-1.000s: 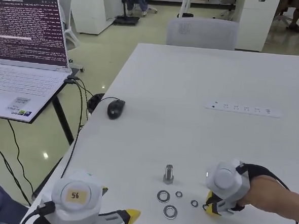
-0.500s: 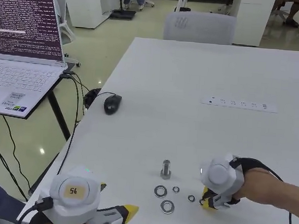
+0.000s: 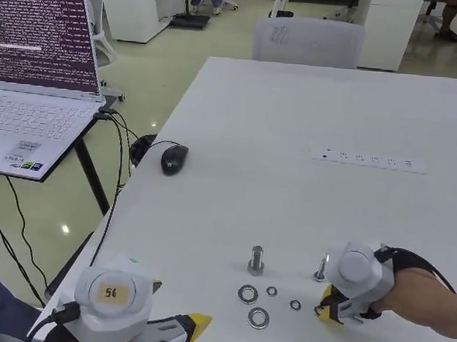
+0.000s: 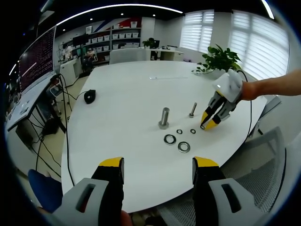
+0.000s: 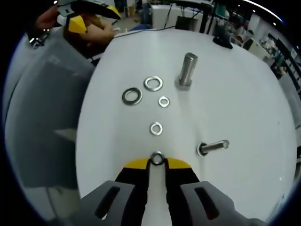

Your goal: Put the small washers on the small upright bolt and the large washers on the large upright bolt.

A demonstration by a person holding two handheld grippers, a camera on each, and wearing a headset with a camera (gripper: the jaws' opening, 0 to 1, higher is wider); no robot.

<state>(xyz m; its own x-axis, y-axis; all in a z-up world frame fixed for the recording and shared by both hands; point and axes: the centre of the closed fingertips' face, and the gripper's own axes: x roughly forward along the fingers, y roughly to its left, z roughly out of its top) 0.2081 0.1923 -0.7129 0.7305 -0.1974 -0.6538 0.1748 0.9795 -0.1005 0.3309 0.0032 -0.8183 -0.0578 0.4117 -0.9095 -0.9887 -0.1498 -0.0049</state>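
The right gripper (image 5: 157, 165) pinches a small washer (image 5: 157, 158)

It sits low over the table (image 5: 244, 84), near the small bolt (image 5: 214, 146). Four loose washers (image 5: 156, 128) lie by the large bolt (image 5: 186, 69). The left gripper (image 4: 159, 172) hangs back, jaws apart.

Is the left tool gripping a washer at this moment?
No: the left tool stands wide open, with nothing between its jaws.

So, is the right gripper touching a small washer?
Touching. In the right gripper view, the right gripper has the small washer pinched between its nearly closed jaws.
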